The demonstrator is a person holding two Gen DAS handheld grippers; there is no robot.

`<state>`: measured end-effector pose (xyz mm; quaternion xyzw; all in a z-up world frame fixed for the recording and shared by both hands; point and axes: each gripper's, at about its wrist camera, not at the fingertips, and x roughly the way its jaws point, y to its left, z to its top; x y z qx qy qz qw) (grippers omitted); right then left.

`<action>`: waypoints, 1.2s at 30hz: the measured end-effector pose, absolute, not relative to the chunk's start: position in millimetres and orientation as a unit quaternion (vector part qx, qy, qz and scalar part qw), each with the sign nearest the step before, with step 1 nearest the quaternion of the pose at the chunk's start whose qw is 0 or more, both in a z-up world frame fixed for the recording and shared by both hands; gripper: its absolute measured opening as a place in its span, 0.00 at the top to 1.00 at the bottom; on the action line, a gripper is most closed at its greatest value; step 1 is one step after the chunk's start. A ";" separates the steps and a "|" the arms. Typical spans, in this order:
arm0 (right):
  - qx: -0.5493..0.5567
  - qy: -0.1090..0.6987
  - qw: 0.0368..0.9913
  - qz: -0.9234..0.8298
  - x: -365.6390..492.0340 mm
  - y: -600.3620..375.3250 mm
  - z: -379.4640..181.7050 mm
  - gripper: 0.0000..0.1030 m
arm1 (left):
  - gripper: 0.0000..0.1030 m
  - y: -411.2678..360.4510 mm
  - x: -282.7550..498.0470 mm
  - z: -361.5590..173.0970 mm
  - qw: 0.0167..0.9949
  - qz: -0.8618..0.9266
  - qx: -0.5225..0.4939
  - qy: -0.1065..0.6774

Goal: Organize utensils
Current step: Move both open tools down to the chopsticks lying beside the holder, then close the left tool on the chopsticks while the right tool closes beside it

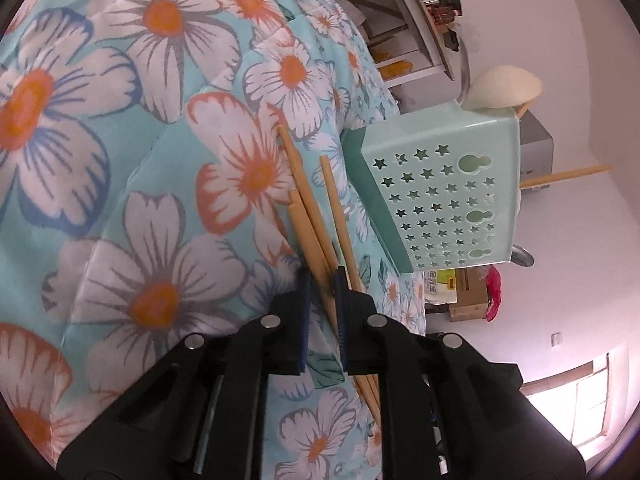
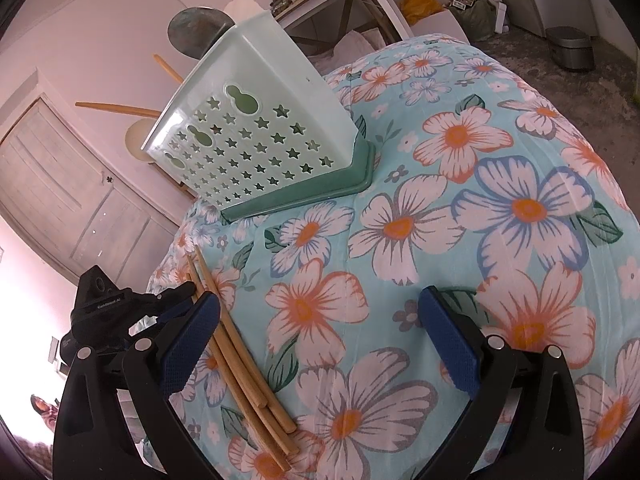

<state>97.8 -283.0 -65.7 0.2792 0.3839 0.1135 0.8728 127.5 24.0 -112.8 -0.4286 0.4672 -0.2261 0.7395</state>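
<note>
Only the right wrist view shows the whole bundle of chopsticks (image 2: pixel 240 364) lying on the floral cloth (image 2: pixel 400 280), thick ends toward 6 o'clock, beside the left jaw pad of the right gripper (image 2: pixel 320 344) — its jaws stand wide apart, holding nothing. That view also catches the left gripper (image 2: pixel 176 296) from outside at 9 o'clock. The left wrist view shows the close-up instead: the left gripper's (image 1: pixel 322 312) jaws are nearly together around the chopsticks (image 1: pixel 316 216), though contact cannot be told for certain. The pale green utensil holder (image 2: pixel 248 128) with star-shaped holes stands on a darker green base at 12 o'clock of the bundle — wooden handles (image 2: pixel 116 108) and a pale ladle (image 1: pixel 504 86) stick out of its top.
</note>
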 end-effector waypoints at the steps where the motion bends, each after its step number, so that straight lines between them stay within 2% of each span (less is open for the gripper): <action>1: 0.280 0.384 0.873 0.114 97.7 -283.5 -65.7 0.06 | 0.89 24.2 125.9 -111.9 0.742 -0.227 -0.427 0.463; 14: 0.279 0.384 0.873 0.113 98.0 -283.5 -66.0 0.06 | 0.88 54.1 89.7 -99.8 0.753 -0.210 -0.412 0.468; 25: 0.273 0.384 0.875 0.109 98.5 -280.9 -66.2 0.06 | 0.87 64.3 101.1 -117.1 0.707 -0.192 -0.462 0.500; 36: 0.272 0.376 0.880 0.097 97.4 -277.2 -66.6 0.06 | 0.88 53.5 103.8 -112.5 0.727 -0.173 -0.444 0.493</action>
